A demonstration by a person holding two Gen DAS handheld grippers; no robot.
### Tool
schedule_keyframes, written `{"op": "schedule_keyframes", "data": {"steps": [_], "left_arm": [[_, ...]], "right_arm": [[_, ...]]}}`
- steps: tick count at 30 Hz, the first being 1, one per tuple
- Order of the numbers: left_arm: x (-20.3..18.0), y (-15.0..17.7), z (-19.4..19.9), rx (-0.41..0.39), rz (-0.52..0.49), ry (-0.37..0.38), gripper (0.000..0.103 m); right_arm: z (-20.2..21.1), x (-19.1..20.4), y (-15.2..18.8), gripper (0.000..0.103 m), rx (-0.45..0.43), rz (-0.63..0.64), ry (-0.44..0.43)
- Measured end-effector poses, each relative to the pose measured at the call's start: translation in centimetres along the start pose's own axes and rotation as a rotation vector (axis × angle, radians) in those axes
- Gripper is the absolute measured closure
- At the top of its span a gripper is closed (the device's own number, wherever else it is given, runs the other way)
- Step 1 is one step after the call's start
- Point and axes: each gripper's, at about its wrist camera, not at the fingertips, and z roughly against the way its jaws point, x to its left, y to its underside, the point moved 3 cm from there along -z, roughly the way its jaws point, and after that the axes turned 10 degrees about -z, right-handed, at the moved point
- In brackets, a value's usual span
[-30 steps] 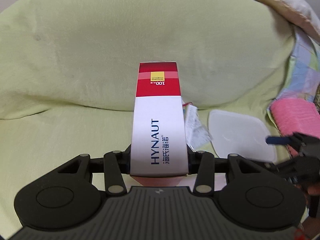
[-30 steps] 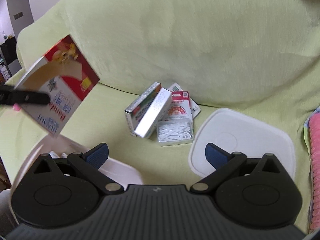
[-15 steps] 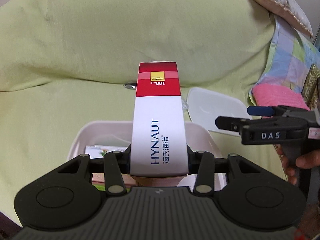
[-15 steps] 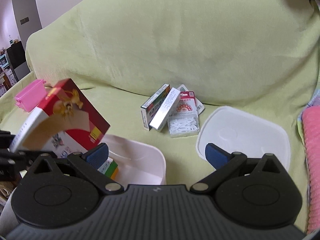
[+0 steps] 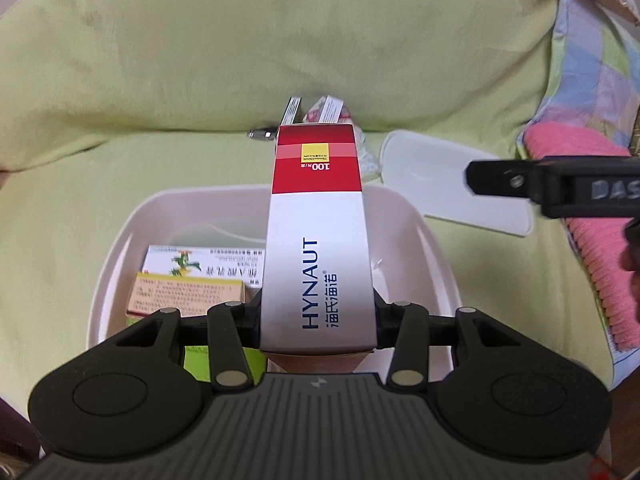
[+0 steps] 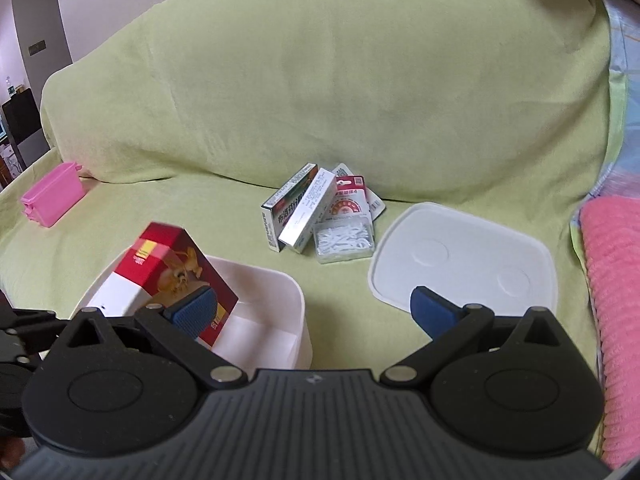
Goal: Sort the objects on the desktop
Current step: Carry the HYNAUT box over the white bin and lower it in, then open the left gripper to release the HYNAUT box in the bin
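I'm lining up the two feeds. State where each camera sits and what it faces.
Left wrist: sits on the left hand-held gripper, looking down its fingers at the HYNAUT box held above the white bin.
Right wrist: sits on the open right hand-held gripper, facing the sofa.
Shared: box, bin, white lid.

My left claw [image 5: 318, 316], matt black plastic with small shiny metal pins, grips a smooth, faintly glossy cardboard box [image 5: 318, 240]. The tub [image 5: 420, 240] below is smooth white plastic with a soft sheen, like its lid [image 6: 464, 256]. The couch cover [image 6: 320, 100] is matt green cloth, slightly nubby. My right claw's pads [image 6: 430, 306] look like finely ribbed blue rubber. A pink knit [image 6: 612, 280] shows coarse ridges.
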Motion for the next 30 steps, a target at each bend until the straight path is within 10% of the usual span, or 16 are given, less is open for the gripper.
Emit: {"op": "schedule_keyframes", "data": {"steps": [30], "left_arm": [[-0.7,1.4,-7.1,0.114,0.002,-0.097,0.05]], "right_arm": [[-1.4,-1.4,1.0,0.001,0.06,-0.013,0.028]]}}
